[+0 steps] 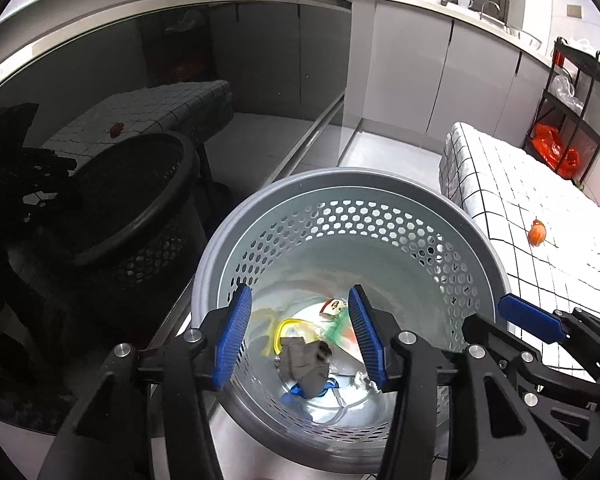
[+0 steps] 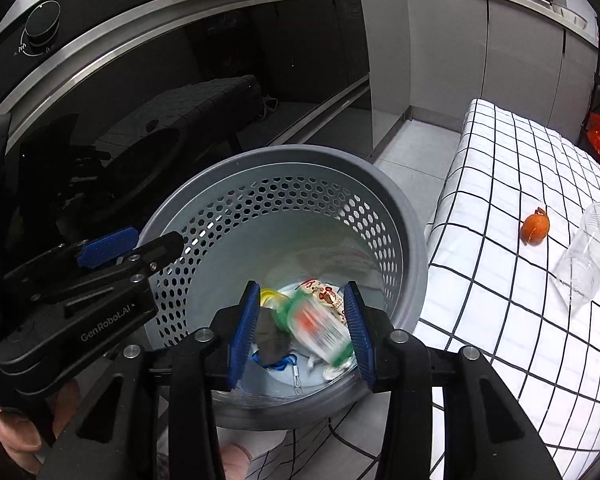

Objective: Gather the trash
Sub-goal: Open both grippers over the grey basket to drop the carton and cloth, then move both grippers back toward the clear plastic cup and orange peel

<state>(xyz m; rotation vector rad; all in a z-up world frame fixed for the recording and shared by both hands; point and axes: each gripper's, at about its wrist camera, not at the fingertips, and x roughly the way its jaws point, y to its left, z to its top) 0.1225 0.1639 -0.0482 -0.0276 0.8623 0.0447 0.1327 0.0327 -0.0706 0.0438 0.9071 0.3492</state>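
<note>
Both tools hanging over the grey perforated bin (image 1: pixel 440 248), pointing steeply down into it.

Left gripper (image 1: pixel 300 336): blue pads spread, nothing pinched between them, only bin contents showing through the gap far below.

Right gripper (image 2: pixel 300 330): pads likewise parted, not pressing on anything. Blurred green-and-red wrapper (image 2: pixel 320 328) showing between the pads, streaked as if in motion, apparently loose inside the bin; contact with either pad not discernible.

Lying at the bin bottom: crumpled grey scrap (image 1: pixel 304 364), yellow ring-shaped piece (image 1: pixel 288 330), small printed snack packet (image 2: pixel 324 294), blue cord with a metal clip (image 2: pixel 280 362).

Bin standing on the floor just beside the edge of a surface draped in a white cloth with black grid lines (image 2: pixel 520 320), in front of a dark glossy oven door (image 2: pixel 180 100) mirroring bin and cloth.

Remaining on the cloth, well apart from the bin: an orange peel-like scrap (image 2: pixel 535 229) and, near it, a clear plastic cup (image 2: pixel 588 252) lying tilted.

A person's fingers (image 2: pixel 16 436) showing at the lower left corner of the right wrist view.
</note>
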